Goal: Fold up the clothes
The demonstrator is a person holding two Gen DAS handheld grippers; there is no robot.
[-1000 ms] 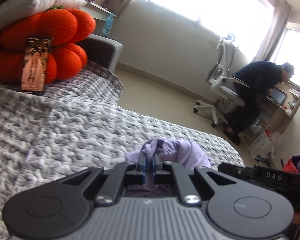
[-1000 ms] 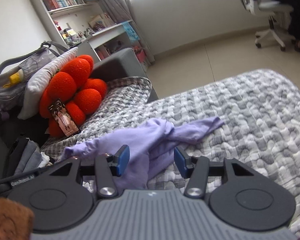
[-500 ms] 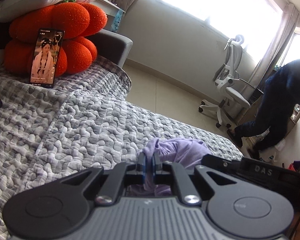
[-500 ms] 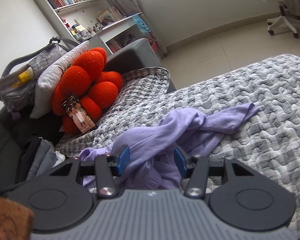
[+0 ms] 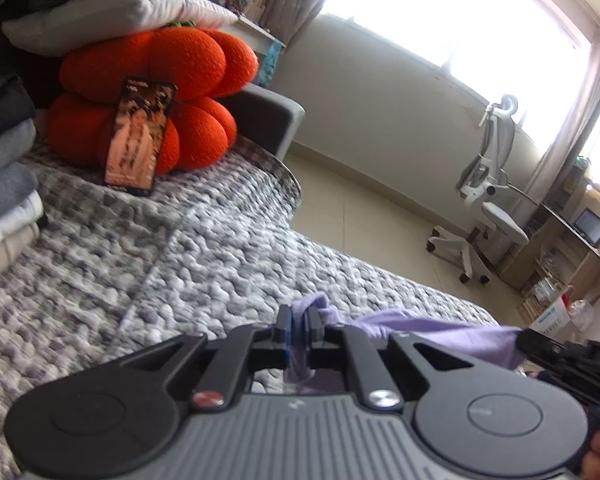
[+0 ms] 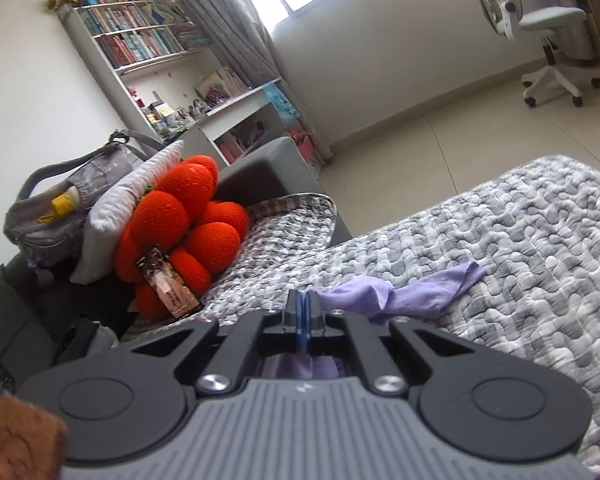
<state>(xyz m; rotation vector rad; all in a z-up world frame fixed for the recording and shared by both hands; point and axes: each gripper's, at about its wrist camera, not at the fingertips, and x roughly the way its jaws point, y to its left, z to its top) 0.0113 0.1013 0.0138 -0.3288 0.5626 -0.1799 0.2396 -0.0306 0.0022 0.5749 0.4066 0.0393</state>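
Left gripper [image 5: 299, 328]: jaws pinched tight on a fold of the lilac garment [image 5: 440, 330], which stretches off to its right.
Right gripper [image 6: 302, 312]: jaws squeezed together on the same garment's edge; cloth bunches beneath them.
Lilac garment [image 6: 412, 294]: trails ahead and right of the right gripper across the grey quilt [image 6: 520, 248].
Orange cushion [image 5: 148, 100]: far ahead, left of the left gripper; a phone [image 5: 138, 136] leans on it.

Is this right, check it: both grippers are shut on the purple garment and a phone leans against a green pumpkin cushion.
Wrong on one count: the pumpkin cushion is orange, as the left wrist view shows. The left gripper and right gripper are shut on the purple garment; the phone leans there.
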